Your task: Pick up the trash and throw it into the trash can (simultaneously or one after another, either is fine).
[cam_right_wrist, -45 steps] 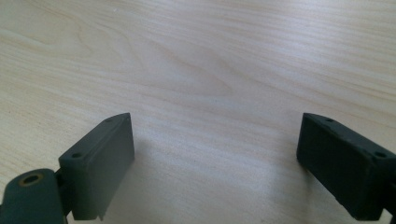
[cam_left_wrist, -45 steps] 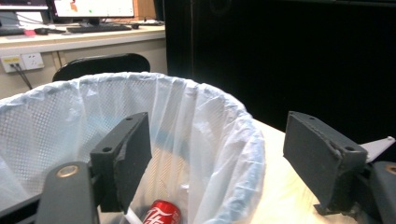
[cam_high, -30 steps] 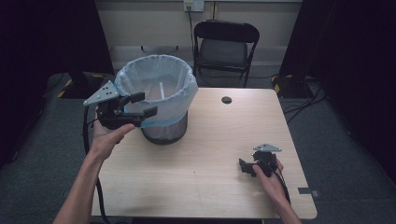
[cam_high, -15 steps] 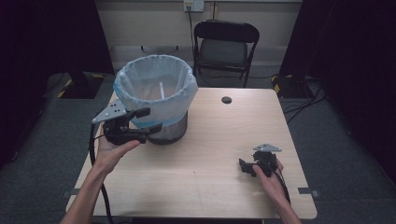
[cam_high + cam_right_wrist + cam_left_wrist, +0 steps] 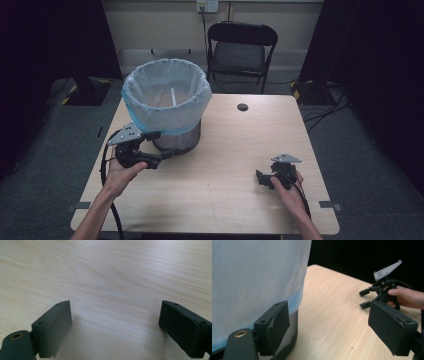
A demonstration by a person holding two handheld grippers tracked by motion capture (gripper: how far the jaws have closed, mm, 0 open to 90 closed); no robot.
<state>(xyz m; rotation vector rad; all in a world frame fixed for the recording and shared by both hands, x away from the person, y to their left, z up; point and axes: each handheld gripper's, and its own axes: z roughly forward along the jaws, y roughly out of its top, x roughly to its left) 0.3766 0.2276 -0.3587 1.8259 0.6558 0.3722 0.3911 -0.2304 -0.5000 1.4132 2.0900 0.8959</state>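
A dark mesh waste bin (image 5: 170, 140) lined with a pale blue bag (image 5: 165, 97) stands on the left half of the wooden table (image 5: 225, 150). My left gripper (image 5: 160, 150) sits low at the bin's front left, open, its jaws apart beside the bin's base with nothing between them. In the left gripper view the bag (image 5: 257, 277) hangs just past the left jaw, and the bin's mesh (image 5: 289, 335) shows below it. My right gripper (image 5: 261, 179) rests on the table at the front right, open over bare wood (image 5: 110, 290). It also appears far off in the left gripper view (image 5: 365, 298).
A black folding chair (image 5: 241, 50) stands behind the table. A round cable hole (image 5: 242, 106) is in the table's far middle. Cables trail from both grippers over the front edge. Dark curtains flank the room.
My left gripper has come down and back from the bin's rim to table height at the bin's base. The right gripper has stayed still.
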